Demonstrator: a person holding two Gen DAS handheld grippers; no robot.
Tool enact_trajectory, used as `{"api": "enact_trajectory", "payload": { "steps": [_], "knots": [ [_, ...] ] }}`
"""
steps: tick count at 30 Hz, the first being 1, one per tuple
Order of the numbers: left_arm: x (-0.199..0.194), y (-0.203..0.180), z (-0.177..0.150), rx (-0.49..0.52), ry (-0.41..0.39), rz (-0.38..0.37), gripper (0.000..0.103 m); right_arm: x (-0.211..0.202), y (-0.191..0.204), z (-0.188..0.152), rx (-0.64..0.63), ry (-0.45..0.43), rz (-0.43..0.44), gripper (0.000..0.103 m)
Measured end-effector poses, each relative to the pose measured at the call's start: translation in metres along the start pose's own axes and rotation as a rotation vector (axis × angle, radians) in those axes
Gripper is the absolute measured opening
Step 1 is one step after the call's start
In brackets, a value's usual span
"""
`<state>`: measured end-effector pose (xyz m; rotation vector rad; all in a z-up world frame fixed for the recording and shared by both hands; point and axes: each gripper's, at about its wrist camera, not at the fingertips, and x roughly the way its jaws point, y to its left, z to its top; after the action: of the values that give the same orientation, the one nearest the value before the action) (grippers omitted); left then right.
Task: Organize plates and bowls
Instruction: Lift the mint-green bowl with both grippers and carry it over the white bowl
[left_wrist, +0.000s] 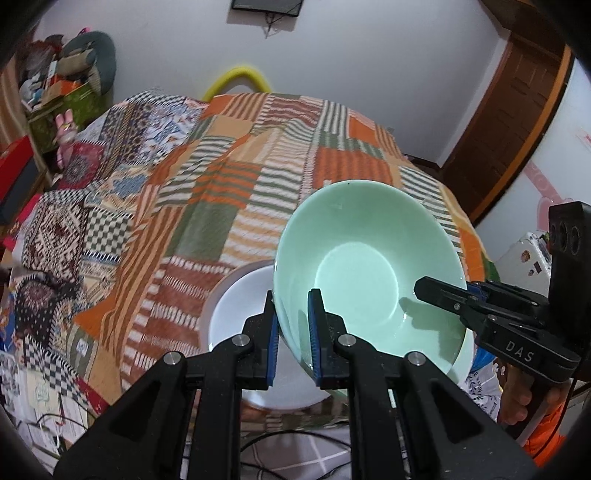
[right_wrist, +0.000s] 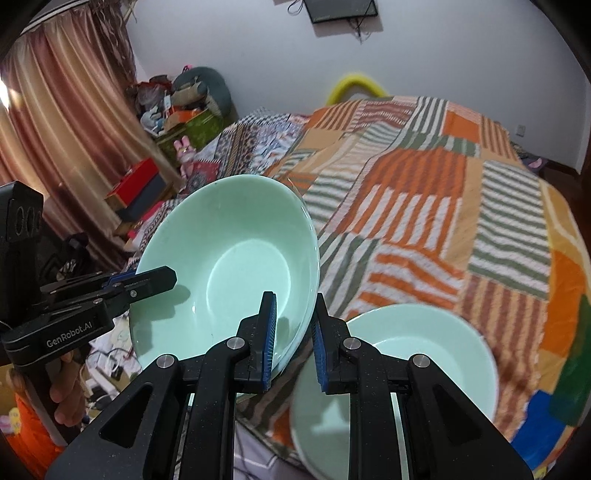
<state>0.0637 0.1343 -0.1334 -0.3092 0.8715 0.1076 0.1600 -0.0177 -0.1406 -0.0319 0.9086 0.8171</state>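
Mint-green bowl (left_wrist: 364, 269) tilted, rim pinched by both claws, left claw (left_wrist: 293, 334) and right claw (right_wrist: 293, 338).

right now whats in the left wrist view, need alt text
A tilted mint-green bowl is gripped at its rim by the left hand-held gripper and, opposite, the right hand-held gripper, above a white dish on a patchwork bedspread.

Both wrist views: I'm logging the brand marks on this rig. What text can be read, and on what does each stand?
"DAS" – on the body of the right gripper, seen from the left wrist.
"GenRobot.AI" – on the body of the left gripper, seen from the right wrist.
Stickers on the white appliance are too small to read.
The green bowl carries no text.
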Motion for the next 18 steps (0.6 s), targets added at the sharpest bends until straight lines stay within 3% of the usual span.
{"api": "enact_trajectory", "payload": {
  "steps": [18],
  "knots": [
    [0.025, 0.044, -0.036, -0.091, 0.078, 0.051, 0.014, 0.042, 0.028, -0.015, -0.042, 0.117, 0.011, 0.017]
  ]
}}
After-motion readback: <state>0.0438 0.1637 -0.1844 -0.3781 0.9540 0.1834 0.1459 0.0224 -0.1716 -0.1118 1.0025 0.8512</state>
